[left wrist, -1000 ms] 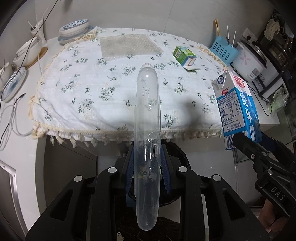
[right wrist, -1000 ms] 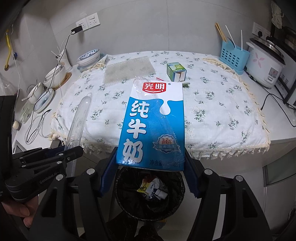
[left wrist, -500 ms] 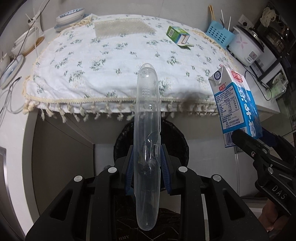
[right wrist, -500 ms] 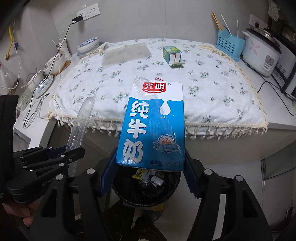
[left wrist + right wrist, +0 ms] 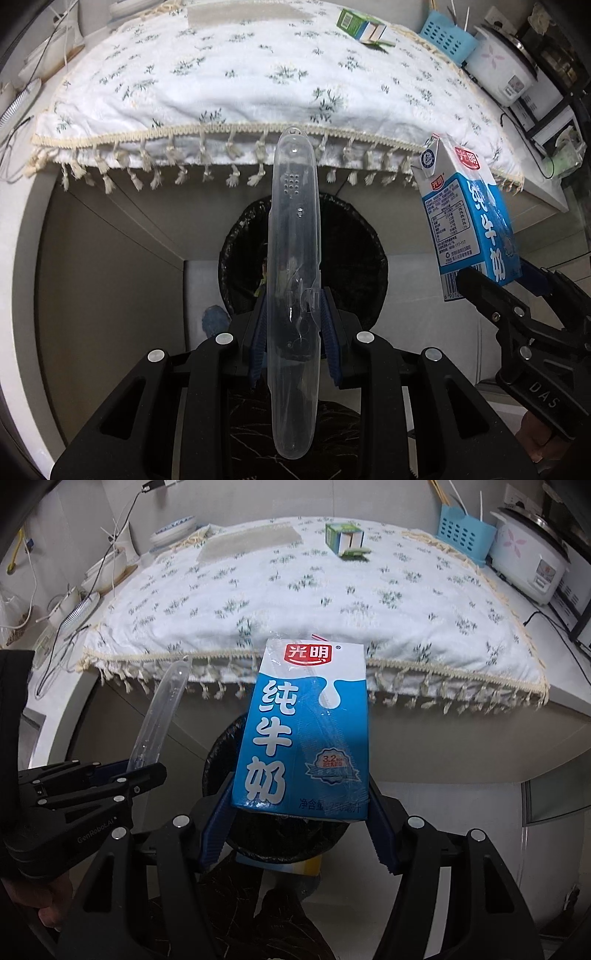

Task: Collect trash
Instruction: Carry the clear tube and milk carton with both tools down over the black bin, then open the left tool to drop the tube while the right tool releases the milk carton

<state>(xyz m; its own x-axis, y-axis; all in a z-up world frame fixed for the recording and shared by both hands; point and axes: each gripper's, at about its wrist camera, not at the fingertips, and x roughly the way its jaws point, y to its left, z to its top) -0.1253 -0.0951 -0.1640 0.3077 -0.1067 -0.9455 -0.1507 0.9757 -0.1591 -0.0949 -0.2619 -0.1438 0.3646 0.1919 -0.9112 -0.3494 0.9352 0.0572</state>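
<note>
you're gripping the clear case (image 5: 293, 291) in the left gripper (image 5: 293, 325) and the milk carton (image 5: 306, 727) in the right gripper (image 5: 295, 823); centre both over the bin (image 5: 354, 258), mid-frame, before letting go.

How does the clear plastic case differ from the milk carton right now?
The clear plastic case is long, slim and see-through; the milk carton is boxy, opaque, blue and white. The left tongs pinch the case partway along its length; the right tongs clamp the carton's base, set wider. Both are held over the black trash bin.

Clear glossy plastic case (image 5: 293, 280), glossy printed paper milk carton (image 5: 306, 734), soft floral cloth tablecloth (image 5: 314, 602).
</note>
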